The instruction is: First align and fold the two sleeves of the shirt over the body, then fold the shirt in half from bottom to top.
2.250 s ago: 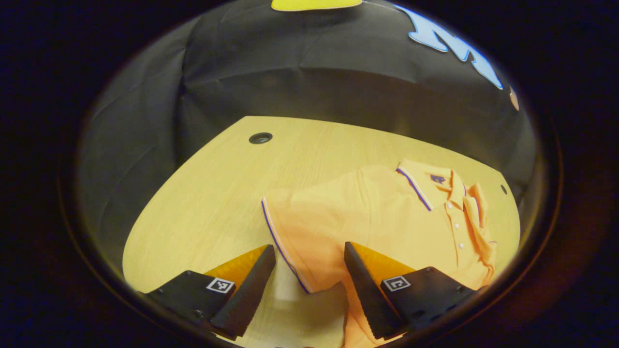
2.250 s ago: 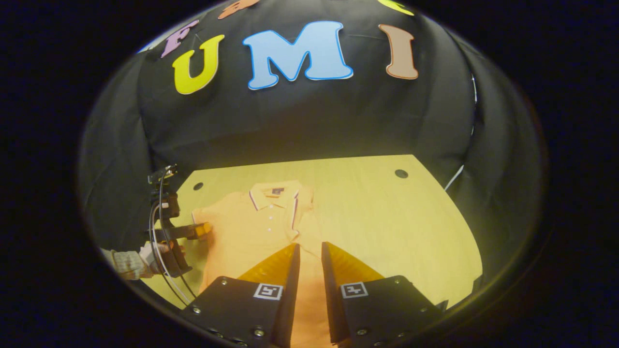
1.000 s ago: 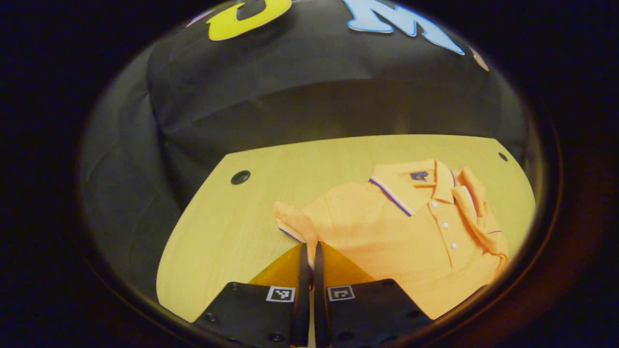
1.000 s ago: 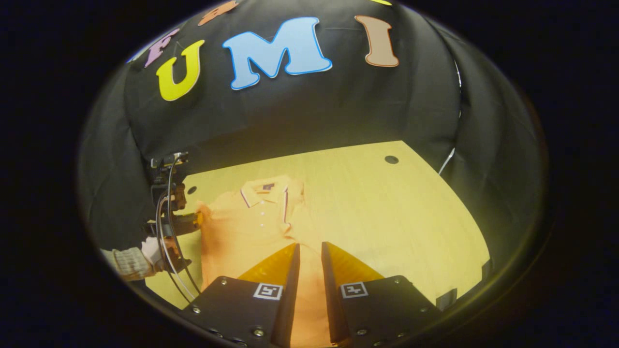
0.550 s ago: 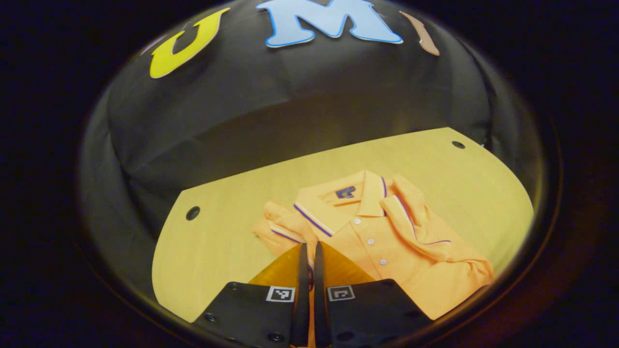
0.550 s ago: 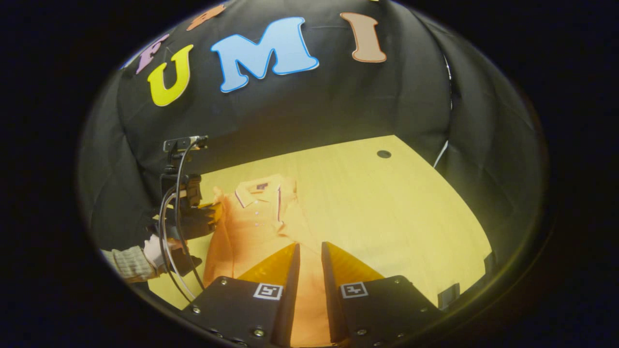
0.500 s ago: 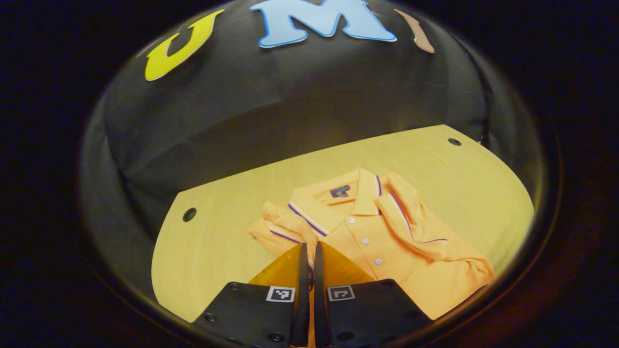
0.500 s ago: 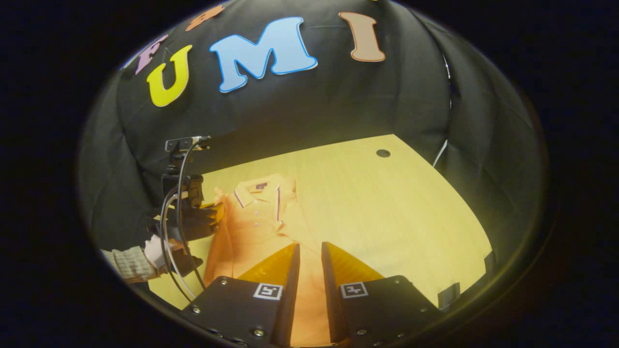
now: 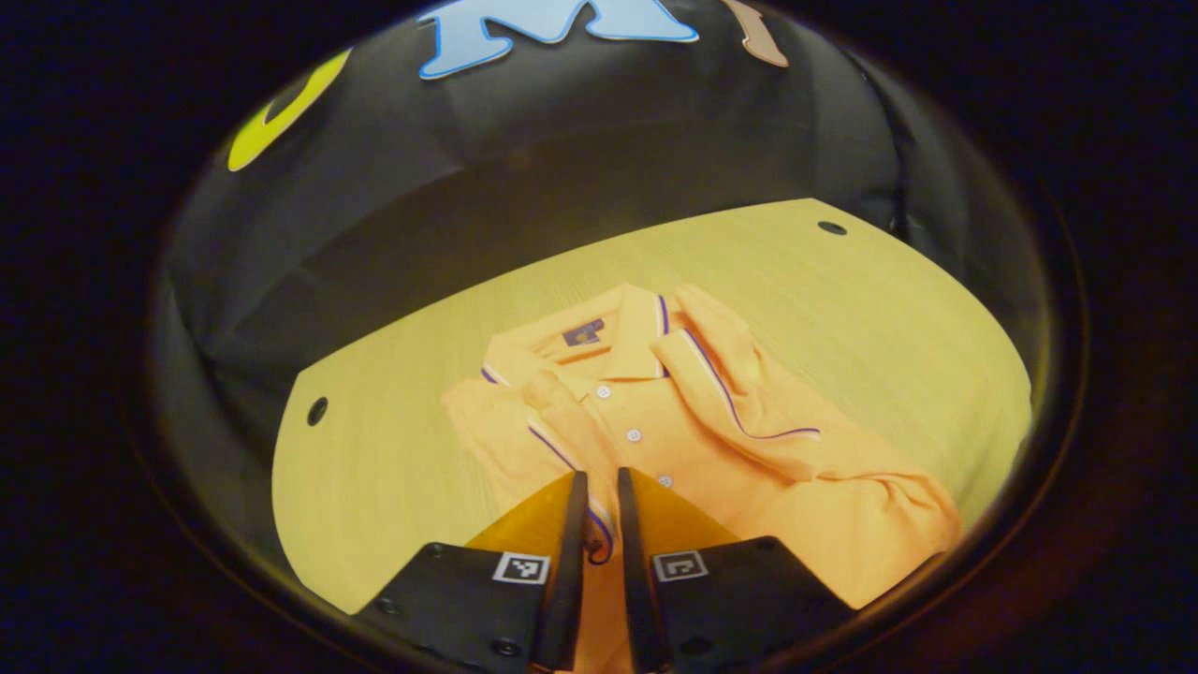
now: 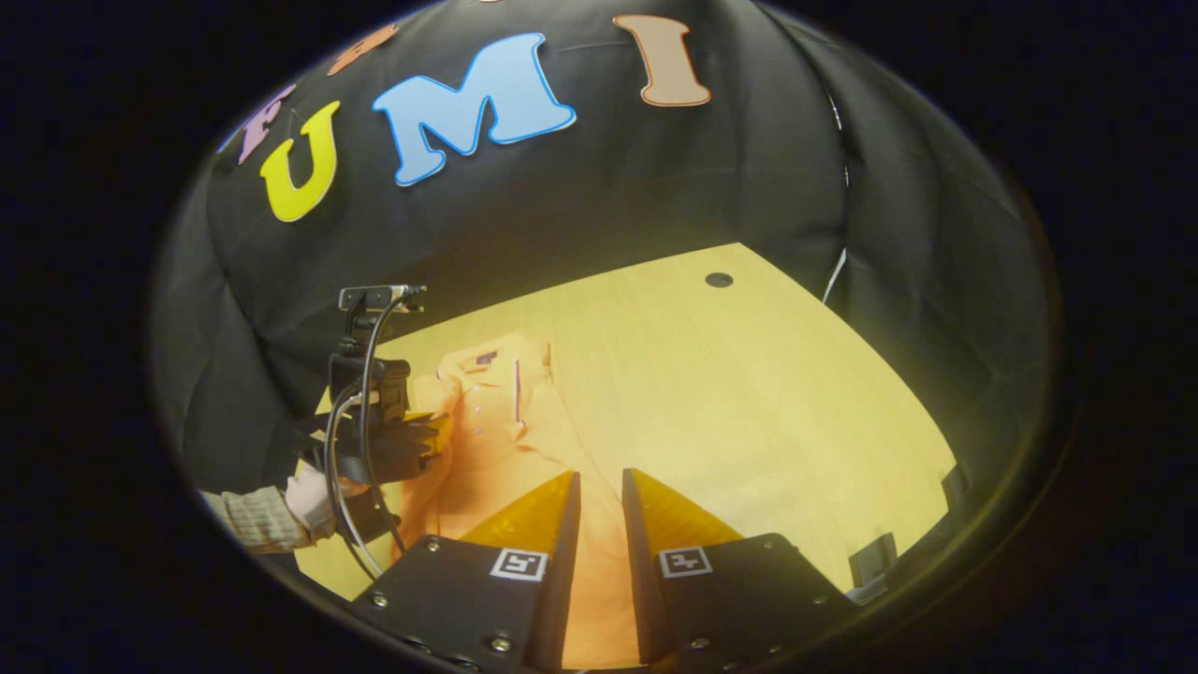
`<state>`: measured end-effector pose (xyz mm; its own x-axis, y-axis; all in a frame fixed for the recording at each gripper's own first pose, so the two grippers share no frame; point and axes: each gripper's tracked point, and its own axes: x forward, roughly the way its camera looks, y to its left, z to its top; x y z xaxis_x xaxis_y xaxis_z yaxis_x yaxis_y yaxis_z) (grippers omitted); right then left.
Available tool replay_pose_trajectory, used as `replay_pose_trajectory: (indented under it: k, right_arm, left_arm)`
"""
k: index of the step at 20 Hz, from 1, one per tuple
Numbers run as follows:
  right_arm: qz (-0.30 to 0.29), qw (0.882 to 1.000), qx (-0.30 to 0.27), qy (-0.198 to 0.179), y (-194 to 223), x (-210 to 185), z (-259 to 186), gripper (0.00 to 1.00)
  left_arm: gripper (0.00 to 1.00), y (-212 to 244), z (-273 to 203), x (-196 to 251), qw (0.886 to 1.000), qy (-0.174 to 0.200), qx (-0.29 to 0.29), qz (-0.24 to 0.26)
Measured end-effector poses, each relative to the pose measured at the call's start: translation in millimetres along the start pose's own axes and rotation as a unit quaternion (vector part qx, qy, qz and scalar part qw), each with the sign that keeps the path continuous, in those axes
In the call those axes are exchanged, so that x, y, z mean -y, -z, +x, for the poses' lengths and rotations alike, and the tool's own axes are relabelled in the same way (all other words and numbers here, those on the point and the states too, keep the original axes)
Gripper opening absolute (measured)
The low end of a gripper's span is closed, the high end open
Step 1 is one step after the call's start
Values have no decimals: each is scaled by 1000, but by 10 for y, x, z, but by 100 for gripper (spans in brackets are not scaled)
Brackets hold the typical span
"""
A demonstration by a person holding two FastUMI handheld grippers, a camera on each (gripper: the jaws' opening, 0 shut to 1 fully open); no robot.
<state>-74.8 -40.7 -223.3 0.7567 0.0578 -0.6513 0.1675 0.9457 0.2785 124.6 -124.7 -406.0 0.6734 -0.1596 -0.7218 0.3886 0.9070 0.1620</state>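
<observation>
In the left gripper view my left gripper (image 9: pixel 599 510), at the bottom centre, is closed on the purple-trimmed cuff of the sleeve (image 9: pixel 562 440), which I hold over the chest of the orange polo shirt (image 9: pixel 739 449) in the middle of the frame, on the light wooden table (image 9: pixel 393 468). In the right gripper view my right gripper (image 10: pixel 599 510) stands narrowly apart above the shirt's lower part; I cannot tell if it grips.

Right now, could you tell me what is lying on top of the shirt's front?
Both sleeves: the right sleeve lies folded across the shirt beside the collar, and the left gripper holds the left sleeve over the button placket. Fabric beneath them is hidden.
</observation>
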Motion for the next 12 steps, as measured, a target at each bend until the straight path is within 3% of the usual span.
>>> replay_pose_trajectory:
  k: [2, 3, 4, 5, 7, 8, 12]
  right_arm:
    - [5, 1000, -3, -2, 22, 7, 21, 29]
    - [7, 1000, -4, -3, 47, 11, 25, 29]
    - [9, 1000, -6, -4, 58, 12, 34, 29]
    - [10, 1000, -7, -6, 85, 10, 30, 29]
    - [5, 1000, -11, -7, 125, 26, 30, 29]
    - [2, 1000, -14, -8, 149, 26, 34, 29]
    - [-15, 999, -49, -18, 370, 30, 81, 29]
  left_arm:
    - [89, 15, -20, 10, 1000, 5, 2, -7]
    - [93, 21, -50, -5, 1000, 2, 2, -12]
    - [89, 35, -72, -3, 1000, 3, 1, -18]
    - [96, 48, -106, -13, 1000, 3, 1, -24]
    - [96, 76, -212, -52, 999, 1, 6, -39]
    - [90, 87, -282, -69, 999, 1, 10, -49]
    - [96, 308, -674, -209, 996, 1, 6, -85]
